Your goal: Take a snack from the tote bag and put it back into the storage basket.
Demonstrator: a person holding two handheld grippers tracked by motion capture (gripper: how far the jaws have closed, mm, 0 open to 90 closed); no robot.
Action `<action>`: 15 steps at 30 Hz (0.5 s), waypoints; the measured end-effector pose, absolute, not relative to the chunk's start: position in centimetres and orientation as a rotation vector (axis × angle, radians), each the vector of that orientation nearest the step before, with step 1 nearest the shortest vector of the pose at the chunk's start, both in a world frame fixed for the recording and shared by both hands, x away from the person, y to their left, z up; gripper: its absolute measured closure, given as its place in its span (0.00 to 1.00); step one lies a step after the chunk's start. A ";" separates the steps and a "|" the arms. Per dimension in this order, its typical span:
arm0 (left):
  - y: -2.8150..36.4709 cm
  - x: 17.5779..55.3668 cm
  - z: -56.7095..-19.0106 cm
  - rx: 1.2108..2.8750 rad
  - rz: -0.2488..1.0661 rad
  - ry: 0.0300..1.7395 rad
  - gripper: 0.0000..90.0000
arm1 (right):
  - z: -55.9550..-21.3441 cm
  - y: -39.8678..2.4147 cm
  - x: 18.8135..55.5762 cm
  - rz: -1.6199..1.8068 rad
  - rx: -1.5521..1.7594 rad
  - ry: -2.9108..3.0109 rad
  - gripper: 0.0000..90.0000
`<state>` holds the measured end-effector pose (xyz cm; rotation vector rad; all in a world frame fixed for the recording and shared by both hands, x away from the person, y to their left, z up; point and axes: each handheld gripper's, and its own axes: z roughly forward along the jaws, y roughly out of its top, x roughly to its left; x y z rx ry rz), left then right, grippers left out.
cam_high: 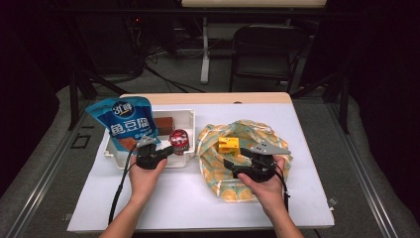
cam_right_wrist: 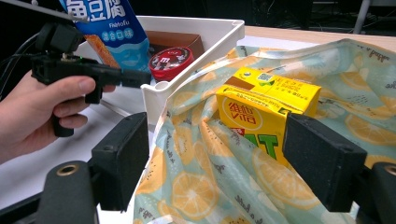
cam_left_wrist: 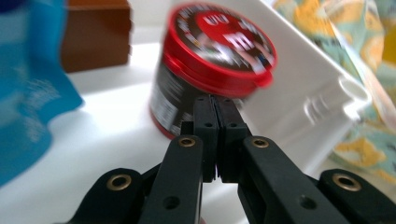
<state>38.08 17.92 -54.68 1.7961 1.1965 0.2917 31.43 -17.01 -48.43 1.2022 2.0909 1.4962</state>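
A white-covered desk (cam_high: 188,198) on grey carpet in a dark room; left gripper (cam_left_wrist: 215,105) closed empty, right gripper (cam_right_wrist: 215,154) wide.

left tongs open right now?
No. In the left gripper view the left tongs have both black jaws pressed flat together, empty, just short of the red-lidded candy tub.

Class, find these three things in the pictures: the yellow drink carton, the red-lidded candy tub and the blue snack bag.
yellow drink carton (cam_right_wrist: 261,109): right gripper view, on its printed front face.
red-lidded candy tub (cam_left_wrist: 219,44): left gripper view, on the lid's top.
blue snack bag (cam_high: 126,121): high view, on the printed front.
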 end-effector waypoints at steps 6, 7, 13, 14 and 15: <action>17.3 38.6 -54.5 1.782 0.284 1.197 0.98 | -48.4 -17.3 31.5 1.492 1.206 2.088 0.25; 17.2 38.7 -54.4 1.783 0.286 1.200 0.98 | -48.4 -17.3 31.4 1.495 1.207 2.086 0.25; 16.2 39.6 -53.9 1.765 0.297 1.219 0.98 | -48.4 -17.4 31.5 1.492 1.205 2.091 0.25; 16.2 39.8 -53.9 1.766 0.292 1.223 0.98 | -48.4 -17.4 31.5 1.492 1.206 2.091 0.25; 16.1 40.0 -53.9 1.764 0.294 1.227 0.98 | -48.4 -17.4 31.5 1.491 1.208 2.091 0.26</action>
